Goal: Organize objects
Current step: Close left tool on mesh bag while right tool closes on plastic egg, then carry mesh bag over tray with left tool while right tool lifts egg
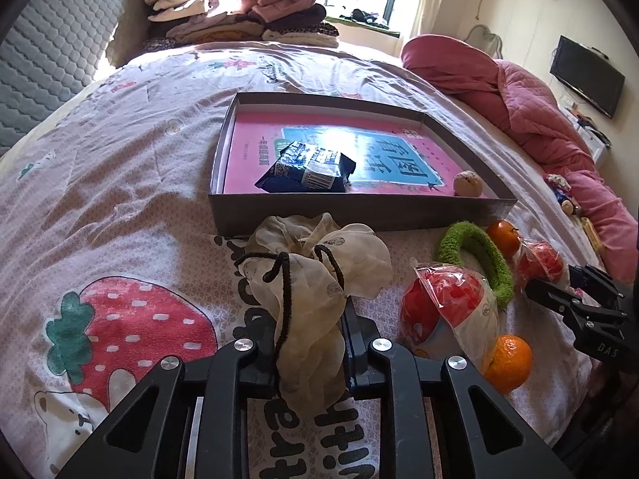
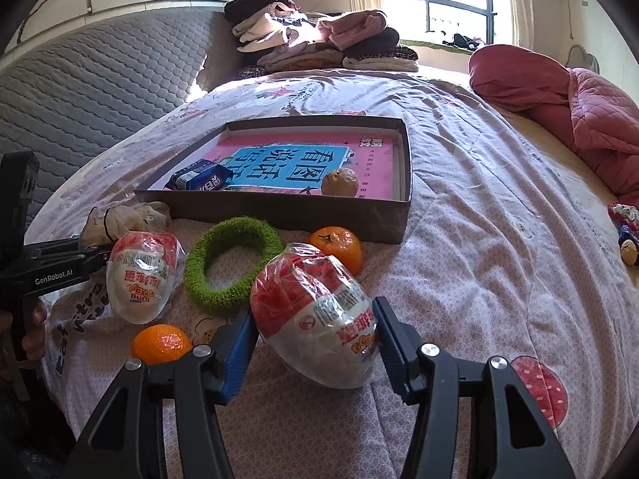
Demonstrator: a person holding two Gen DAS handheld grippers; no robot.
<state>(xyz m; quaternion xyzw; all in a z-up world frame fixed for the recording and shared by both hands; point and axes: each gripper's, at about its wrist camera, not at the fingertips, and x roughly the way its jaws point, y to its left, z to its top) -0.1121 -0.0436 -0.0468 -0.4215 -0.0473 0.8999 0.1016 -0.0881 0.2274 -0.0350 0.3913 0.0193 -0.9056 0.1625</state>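
We have the left gripper (image 1: pixel 307 343) clamped on the cream drawstring pouch (image 1: pixel 315 279) — gathered cloth gives a firm hold for lifting it toward the box (image 1: pixel 359 215) just beyond. Our right gripper (image 2: pixel 315 343) straddles a wrapped toy egg (image 2: pixel 315 315), pads beside its widest part; we cannot tell whether they press yet. On the bed (image 2: pixel 479 239) we count two toy eggs, two oranges, one green ring (image 2: pixel 231 267). In the box: a blue packet, a brown ball.
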